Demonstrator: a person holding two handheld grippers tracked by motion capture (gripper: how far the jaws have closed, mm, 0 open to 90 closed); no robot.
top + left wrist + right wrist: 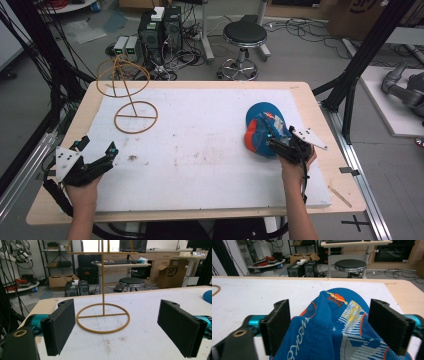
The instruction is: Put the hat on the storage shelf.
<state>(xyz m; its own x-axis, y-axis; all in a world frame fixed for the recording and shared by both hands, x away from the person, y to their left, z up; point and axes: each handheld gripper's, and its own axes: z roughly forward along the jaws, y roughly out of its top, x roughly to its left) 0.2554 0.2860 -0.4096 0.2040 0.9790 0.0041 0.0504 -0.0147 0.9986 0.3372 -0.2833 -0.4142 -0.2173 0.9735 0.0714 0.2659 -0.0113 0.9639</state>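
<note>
Cap [332,322]: lay bunched between the right gripper's [329,327] jaws.
Right gripper: spread wide, pads not pressing the fabric.
Left gripper [117,327]: spread, empty.

White mat [200,150] lies on the table [310,100], covering most of it. Wire stand [131,95] sits on the mat's far left corner. Cap [262,130] lies on the mat's right side, well apart from the stand. Left gripper [97,150] at near left, the stand ahead of it. Right gripper [272,142] at the cap's near edge, cap fabric between its jaws. Stool [244,45] and computer towers [160,30] stand on the floor beyond the far edge.
</note>
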